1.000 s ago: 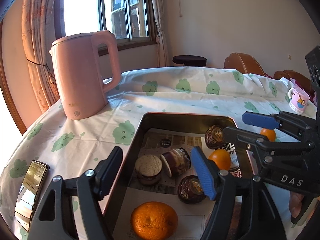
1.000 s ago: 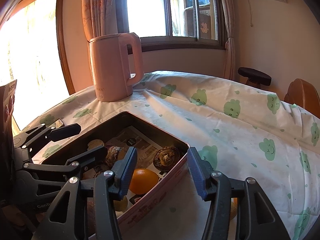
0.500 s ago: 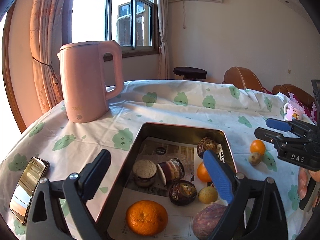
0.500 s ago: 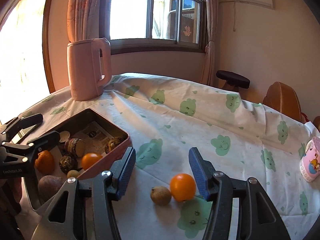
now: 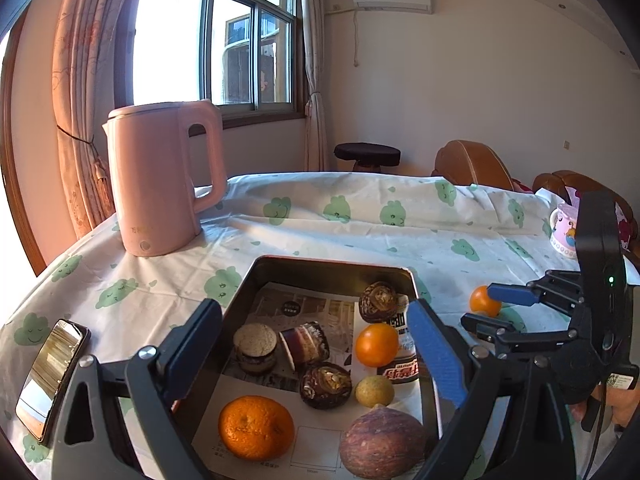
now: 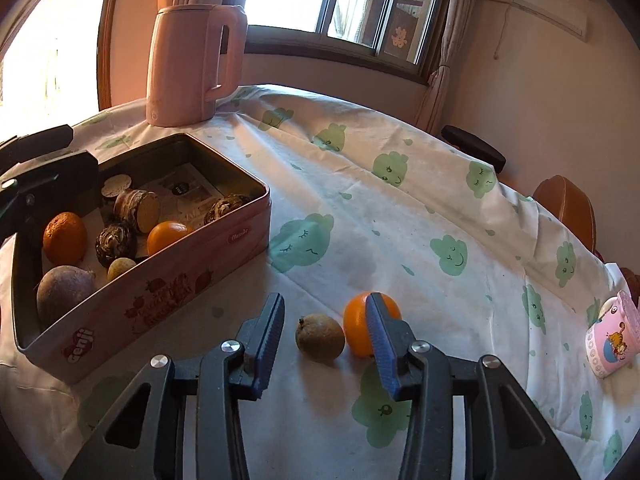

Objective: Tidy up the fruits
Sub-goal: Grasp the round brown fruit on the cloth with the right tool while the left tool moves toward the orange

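A pink tin (image 6: 160,300) lined with paper holds a big orange (image 5: 256,426), a small orange (image 5: 376,344), a purple-brown fruit (image 5: 382,442), a little yellow fruit (image 5: 374,390) and several dark brown pieces. My left gripper (image 5: 312,336) hovers open above the tin with nothing between its fingers. To the right of the tin, on the tablecloth, lie a small brown-green fruit (image 6: 320,336) and an orange (image 6: 356,320). My right gripper (image 6: 326,312) is down around the brown-green fruit. Its jaws are closing, with gaps still showing on both sides. The orange sits just behind its right finger.
A pink kettle (image 5: 160,176) stands at the table's back left. A phone (image 5: 52,376) lies near the left edge, and a pink mug (image 6: 612,336) at the right edge. Brown chairs (image 5: 468,160) and a stool stand beyond the table.
My left gripper opened wider and pulled back and up from the tin. My right gripper swung away from the tin to the two fruits on the cloth and narrowed around the brown-green one.
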Tool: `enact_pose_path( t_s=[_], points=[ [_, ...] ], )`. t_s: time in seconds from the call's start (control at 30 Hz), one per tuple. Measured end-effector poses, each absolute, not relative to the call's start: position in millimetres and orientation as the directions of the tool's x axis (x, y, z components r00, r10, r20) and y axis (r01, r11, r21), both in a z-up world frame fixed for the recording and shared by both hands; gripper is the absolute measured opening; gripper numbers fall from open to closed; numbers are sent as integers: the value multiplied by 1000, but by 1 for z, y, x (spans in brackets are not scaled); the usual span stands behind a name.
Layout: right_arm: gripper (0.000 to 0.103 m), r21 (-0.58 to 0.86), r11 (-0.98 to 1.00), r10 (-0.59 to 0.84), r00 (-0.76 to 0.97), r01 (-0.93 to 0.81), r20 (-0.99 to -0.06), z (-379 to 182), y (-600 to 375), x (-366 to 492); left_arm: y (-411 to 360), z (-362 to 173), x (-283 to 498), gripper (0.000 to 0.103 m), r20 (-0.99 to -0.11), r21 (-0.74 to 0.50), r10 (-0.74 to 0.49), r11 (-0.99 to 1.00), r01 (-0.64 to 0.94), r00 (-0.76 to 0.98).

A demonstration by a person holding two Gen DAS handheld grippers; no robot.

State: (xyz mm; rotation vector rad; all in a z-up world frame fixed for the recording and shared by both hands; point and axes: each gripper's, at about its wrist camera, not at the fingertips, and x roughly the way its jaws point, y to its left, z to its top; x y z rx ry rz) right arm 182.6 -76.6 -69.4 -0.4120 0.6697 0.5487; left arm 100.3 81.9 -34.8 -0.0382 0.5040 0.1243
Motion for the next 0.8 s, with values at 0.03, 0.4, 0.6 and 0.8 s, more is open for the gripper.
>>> enact_pose_path(
  t_s=[0.03,0.4,0.6,0.8],
  points=[
    [43,-175,783,344,649,-597,-679,-69,-77,183,80,-35,100,96,-482,-2,109,992,-126,869],
    [33,-144,768,366,612,-624,-701,-71,-75,181,66,-33,97,96,-476,14,101,994,-107,874],
    [32,-192,760,332,625,-621,-707,-75,-71,172,60,-30,97,96,-472,24,101,995,-102,876],
    [30,-144,777,317,578,-613,-752,-83,-78,185,54,-29,99,96,-471,25,91,996,-90,877]
  ],
)
